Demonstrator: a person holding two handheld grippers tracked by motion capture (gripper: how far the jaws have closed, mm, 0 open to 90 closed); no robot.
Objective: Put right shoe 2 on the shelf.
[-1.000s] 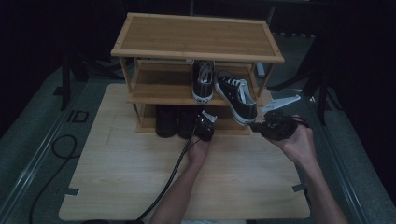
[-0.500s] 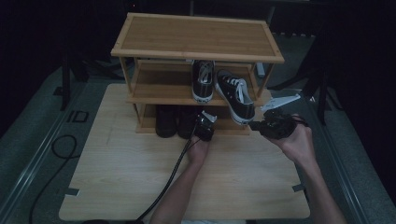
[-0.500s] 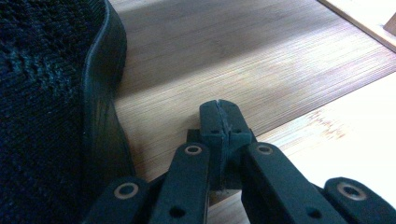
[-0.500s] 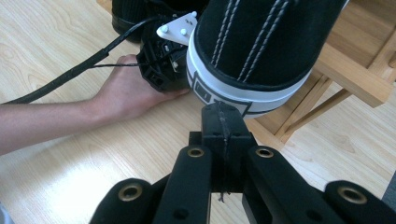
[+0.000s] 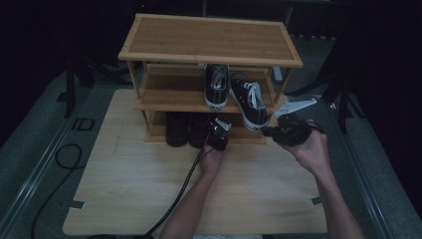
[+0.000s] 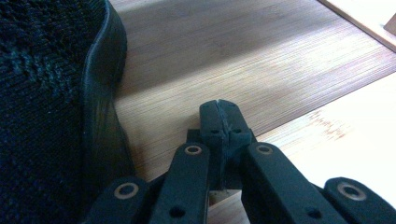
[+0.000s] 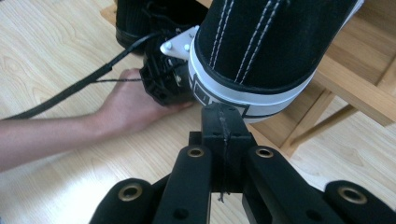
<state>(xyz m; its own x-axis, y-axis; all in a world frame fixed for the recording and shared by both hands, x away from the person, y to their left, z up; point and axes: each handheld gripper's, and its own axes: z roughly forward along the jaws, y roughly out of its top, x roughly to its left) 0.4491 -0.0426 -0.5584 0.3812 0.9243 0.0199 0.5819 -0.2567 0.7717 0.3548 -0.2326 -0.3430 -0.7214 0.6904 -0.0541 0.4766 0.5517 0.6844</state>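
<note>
Nudging is about all either tool can do as they stand — both sets of jaws are closed on nothing. The right tool (image 7: 223, 112) sits just under the heel of the black-and-white sneaker (image 5: 250, 102), which lies angled on the middle shelf of the wooden shoe rack (image 5: 209, 40) with its heel jutting past the front edge, beside its straighter mate (image 5: 217, 84). My worry is that a push from below or from the side could tip the overhanging shoe off the shelf onto the counter (image 5: 149, 189), since most of its heel looks unsupported. The left tool (image 6: 219, 114) rests low on the bottom shelf, close beside a dark knit shoe (image 6: 51, 102); a careless sweep there could shove that shoe deeper — or snag the trailing cable (image 5: 184, 184).
</note>
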